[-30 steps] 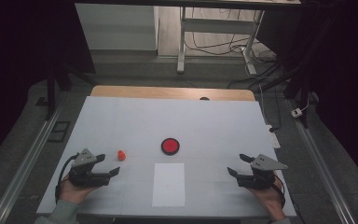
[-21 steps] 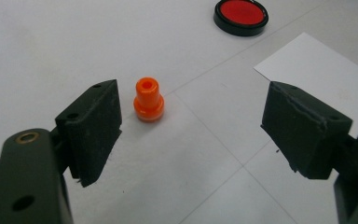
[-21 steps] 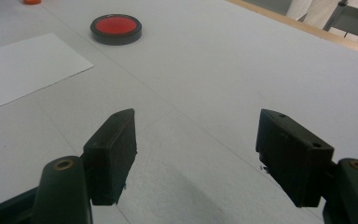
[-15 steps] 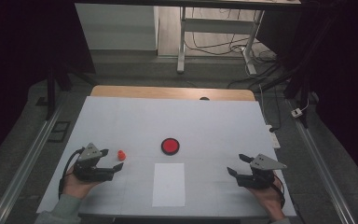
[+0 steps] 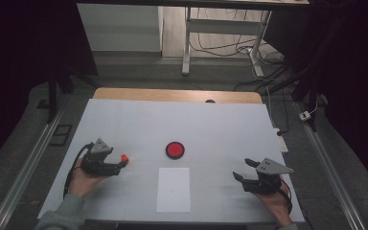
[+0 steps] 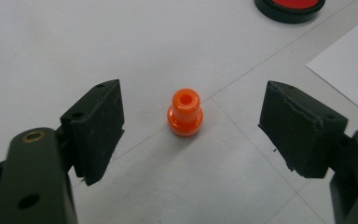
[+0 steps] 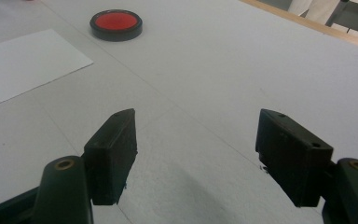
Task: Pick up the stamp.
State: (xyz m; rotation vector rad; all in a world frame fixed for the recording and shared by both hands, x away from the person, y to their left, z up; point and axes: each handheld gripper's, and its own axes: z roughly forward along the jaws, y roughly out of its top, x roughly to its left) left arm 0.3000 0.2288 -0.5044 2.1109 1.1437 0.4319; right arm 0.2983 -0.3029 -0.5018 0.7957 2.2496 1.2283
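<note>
So this looks like the approach-to-grasp step. The left gripper [image 5: 119, 166] is sitting at the near left of the table [image 5: 220, 124] with its jaws spread wide around a little orange peg [image 6: 185, 112], and they've just started to close in a touch. The peg stands upright on the white surface, hollow end up, between the two black pads, and nothing's touching it yet; there's clear table on both sides of it in the left gripper view. From above, the peg [image 5: 124, 157] sits right at the gripper's tips.

The right gripper [image 5: 242, 172] hangs at the near right, jaws wide too, nothing between them, well apart from everything.

Also on the table: a red disc [image 5: 175, 149] with a black rim around the middle, and a white sheet of paper [image 5: 173, 189] just near of it.

Next move, I'd guess: nudge the left gripper forward a bit so the pads line up with the peg's body, then squeeze evenly. It's small and narrow at the top, so an off-centre pinch could tip it over or flick it away.
</note>
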